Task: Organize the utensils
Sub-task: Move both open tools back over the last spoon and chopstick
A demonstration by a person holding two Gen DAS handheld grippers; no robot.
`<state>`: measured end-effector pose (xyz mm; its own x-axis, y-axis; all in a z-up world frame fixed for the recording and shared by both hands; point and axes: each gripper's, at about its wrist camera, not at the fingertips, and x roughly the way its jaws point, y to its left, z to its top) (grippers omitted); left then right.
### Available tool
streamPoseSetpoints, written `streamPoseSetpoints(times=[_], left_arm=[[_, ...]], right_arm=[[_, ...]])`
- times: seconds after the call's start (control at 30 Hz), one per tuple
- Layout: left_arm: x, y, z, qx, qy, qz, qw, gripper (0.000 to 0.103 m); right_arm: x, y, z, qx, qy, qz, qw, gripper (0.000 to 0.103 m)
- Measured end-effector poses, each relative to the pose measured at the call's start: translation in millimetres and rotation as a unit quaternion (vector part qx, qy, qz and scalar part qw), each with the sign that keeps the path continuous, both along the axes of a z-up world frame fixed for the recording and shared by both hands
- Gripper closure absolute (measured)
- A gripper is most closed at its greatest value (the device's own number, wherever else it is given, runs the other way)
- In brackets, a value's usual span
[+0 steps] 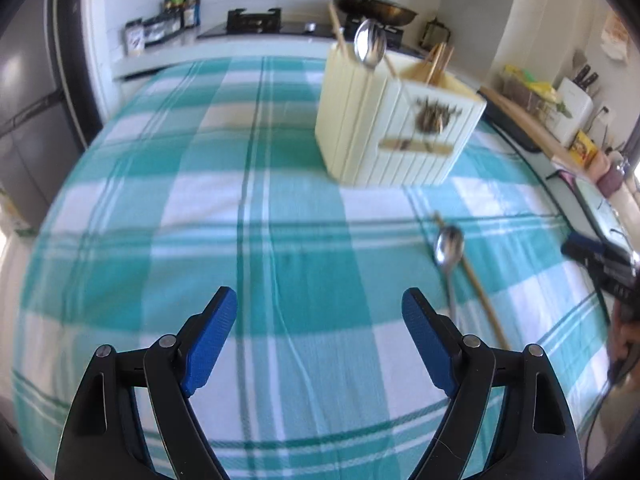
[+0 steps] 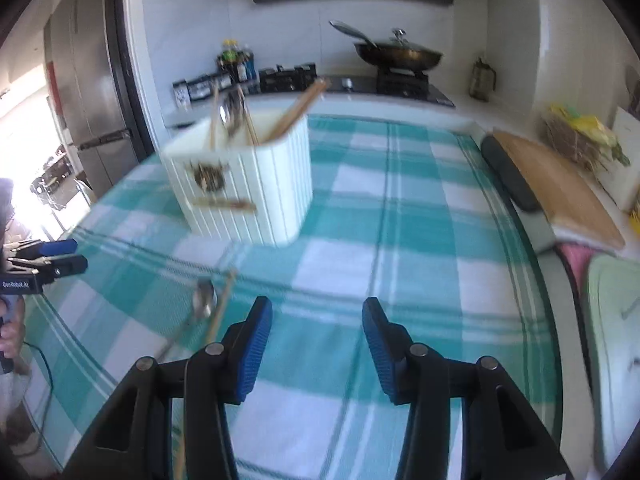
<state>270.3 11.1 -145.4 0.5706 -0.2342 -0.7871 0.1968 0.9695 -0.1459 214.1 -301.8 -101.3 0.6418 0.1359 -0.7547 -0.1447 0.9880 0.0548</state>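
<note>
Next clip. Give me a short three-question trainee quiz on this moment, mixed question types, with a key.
1. True or false: the left gripper holds a spoon.
2. What lies on the checked cloth beside the loose spoon? A) fork B) chopstick C) knife
3. Name the container holding utensils upright.

Key
1. False: both it and the right gripper are open and empty.
2. B, a chopstick.
3. The white utensil holder, with a spoon in the holder and chopsticks.

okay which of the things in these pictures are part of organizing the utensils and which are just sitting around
Part of the job: utensil holder, spoon on the cloth, chopstick beside it, spoon in the holder.
Just lying about: wok, cutting board, knife block.
</note>
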Motion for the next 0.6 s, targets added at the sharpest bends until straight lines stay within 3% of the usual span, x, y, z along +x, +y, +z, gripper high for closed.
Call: streamPoseSetpoints(times=[0.2, 0.37, 0.6], left_arm=[[-7.0, -8.4, -31.9, 0.015, -0.005, 0.018, 0.9997, 0.017], [-10.1, -4.6, -45.0, 0.015, -0.01, 0.038, 0.9991, 0.017], [-9.4, -6.2, -46.7, 0.011, -0.009, 0.029, 0.9995, 0.01]], right_arm=[[-47.8, -15.4, -54.0, -0.027, 0.035, -0.056, 0.997, 0.055], [-56.7, -12.8, -67.4, -0.037, 0.034, -0.061, 0.997, 0.055], [-57.9, -12.1, -69.4, -0.034, 0.032, -0.065, 0.997, 0.055]])
